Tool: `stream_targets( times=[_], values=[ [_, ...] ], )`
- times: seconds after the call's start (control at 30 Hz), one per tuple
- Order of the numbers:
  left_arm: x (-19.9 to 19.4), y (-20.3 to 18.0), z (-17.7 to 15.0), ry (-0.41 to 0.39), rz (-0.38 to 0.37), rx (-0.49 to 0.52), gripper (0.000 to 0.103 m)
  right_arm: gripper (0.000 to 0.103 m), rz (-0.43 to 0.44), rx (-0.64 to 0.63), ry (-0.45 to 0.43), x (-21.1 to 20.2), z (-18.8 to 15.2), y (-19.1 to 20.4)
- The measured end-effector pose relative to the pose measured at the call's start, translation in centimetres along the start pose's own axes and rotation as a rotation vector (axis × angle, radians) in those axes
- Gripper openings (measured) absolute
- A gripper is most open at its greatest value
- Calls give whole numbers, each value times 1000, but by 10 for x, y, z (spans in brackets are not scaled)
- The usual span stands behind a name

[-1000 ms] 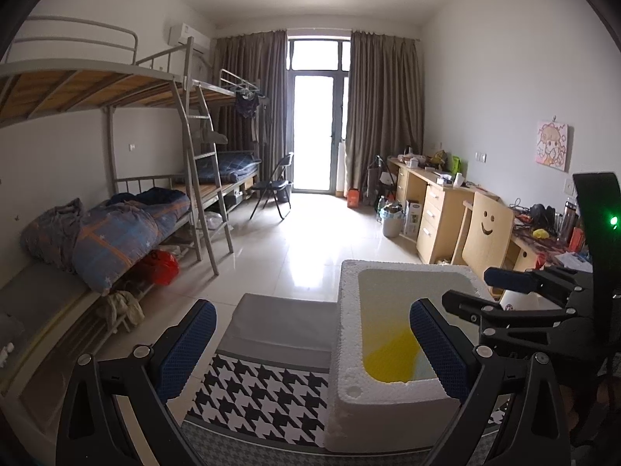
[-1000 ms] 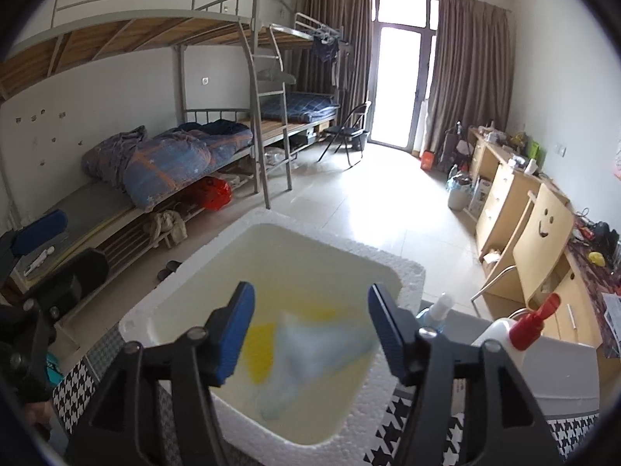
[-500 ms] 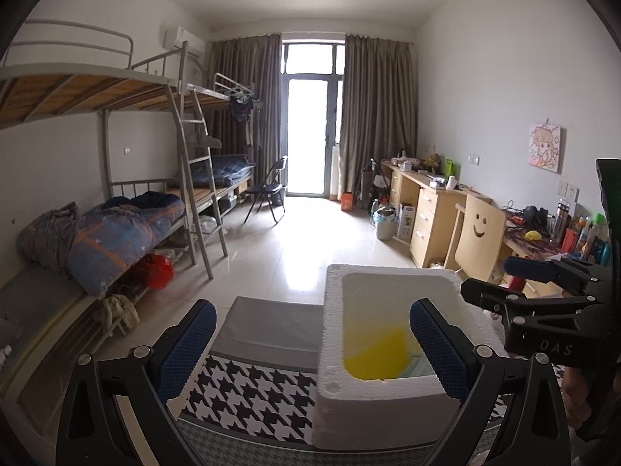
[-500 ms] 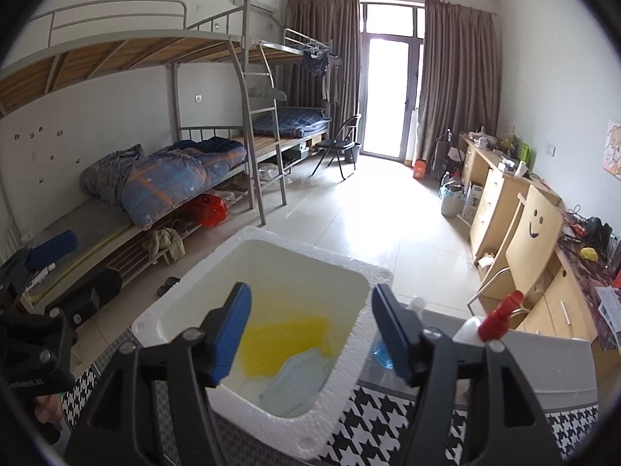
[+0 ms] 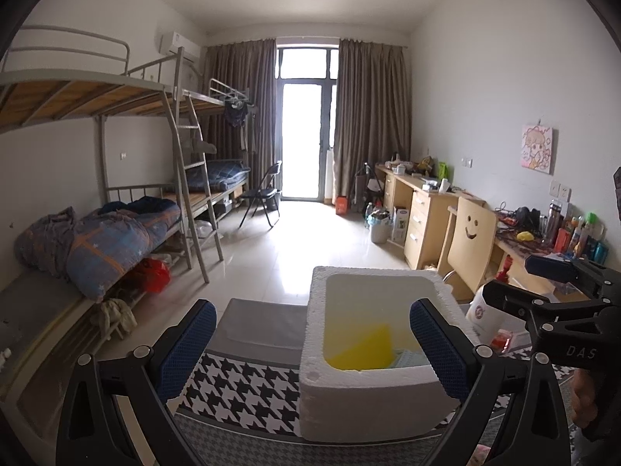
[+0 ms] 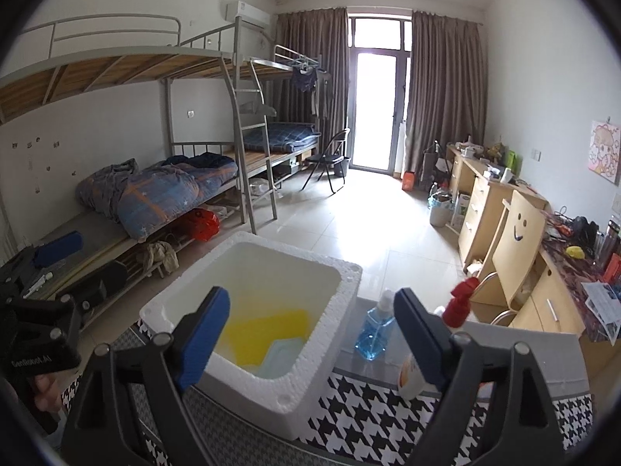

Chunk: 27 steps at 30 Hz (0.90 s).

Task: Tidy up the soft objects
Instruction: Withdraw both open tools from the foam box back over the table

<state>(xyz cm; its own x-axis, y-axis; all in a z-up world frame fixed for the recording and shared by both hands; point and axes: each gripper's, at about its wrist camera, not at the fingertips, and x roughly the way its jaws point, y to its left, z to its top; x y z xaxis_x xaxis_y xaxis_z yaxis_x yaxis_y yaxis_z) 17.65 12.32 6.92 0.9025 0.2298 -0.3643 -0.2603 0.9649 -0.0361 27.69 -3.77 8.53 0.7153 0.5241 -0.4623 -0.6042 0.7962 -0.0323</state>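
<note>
A white foam box point(image 5: 372, 400) point(image 6: 285, 392) stands on the houndstooth cloth point(image 5: 248, 392) point(image 6: 365, 419). Inside it lie a yellow soft piece point(image 5: 363, 349) point(image 6: 258, 336) and a pale blue-green soft piece point(image 5: 407, 357) point(image 6: 281, 355). My left gripper point(image 5: 310, 345) is open and empty, held above the box's near left side. My right gripper point(image 6: 310, 330) is open and empty above the box's near right side; it also shows in the left wrist view point(image 5: 543, 283). The left gripper shows at the left edge of the right wrist view point(image 6: 50, 264).
A blue liquid bottle point(image 6: 374, 334) and a white spray bottle with a red head point(image 6: 431, 353) point(image 5: 485, 310) stand right of the box. A grey pad point(image 5: 264, 326) lies beyond the cloth. A bunk bed point(image 5: 116, 233) is at left, a desk and chair point(image 5: 469, 237) at right.
Both grippers have drawn back and up from the box. The pale blue-green piece that was falling blurred into the box a second ago now lies still at its bottom.
</note>
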Motion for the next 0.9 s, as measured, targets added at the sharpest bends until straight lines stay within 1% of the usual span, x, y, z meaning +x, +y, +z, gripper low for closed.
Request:
stream_targets(
  times=[0.2,0.5,0.73,0.9],
  values=[
    [-13,-9,-1,-24,-45,10,100,89,-20,22,-28,-19,-5,-7],
    [-32,-19,-2,-44,-78,23,101,89,-44,38,-58,-45,-16,-15],
    [-46,-31,-4,-51,-116,38,102,89,-61,45,-101,-73,-26,-19],
    [-51,-38,-8,-42,-127,31,102,89,-69,57,-122,-89,-36,-23]
  ],
)
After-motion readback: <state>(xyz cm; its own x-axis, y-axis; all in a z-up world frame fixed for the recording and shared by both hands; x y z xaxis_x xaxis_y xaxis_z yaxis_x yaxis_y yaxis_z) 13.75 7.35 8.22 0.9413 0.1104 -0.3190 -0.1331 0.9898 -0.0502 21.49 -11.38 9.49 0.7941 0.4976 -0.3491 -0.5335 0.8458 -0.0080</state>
